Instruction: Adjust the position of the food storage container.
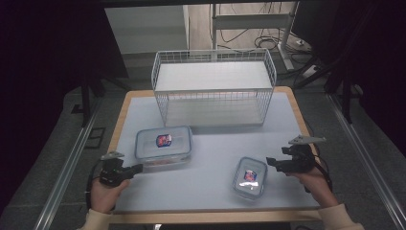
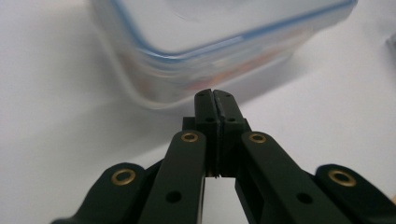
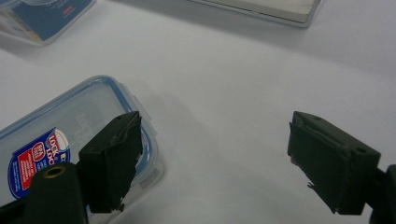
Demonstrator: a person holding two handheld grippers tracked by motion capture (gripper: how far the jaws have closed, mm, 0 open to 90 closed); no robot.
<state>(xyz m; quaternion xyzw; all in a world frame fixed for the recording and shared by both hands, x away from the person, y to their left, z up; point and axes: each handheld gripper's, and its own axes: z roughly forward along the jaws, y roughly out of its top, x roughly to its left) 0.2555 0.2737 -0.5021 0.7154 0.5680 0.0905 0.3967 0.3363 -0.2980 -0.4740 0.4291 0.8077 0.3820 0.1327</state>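
My left claw is pressed together, empty, just short of the large lidded container at the table's left. My right claw is spread beside the small lidded container, near the front edge. I judge a careless push could skid that container off; its smooth lid offers little grip.

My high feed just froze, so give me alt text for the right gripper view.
The right gripper is open, its black jaws spread wide over the white table. Its one jaw overlaps the corner of a small clear container with a blue-rimmed lid and a red and blue label.
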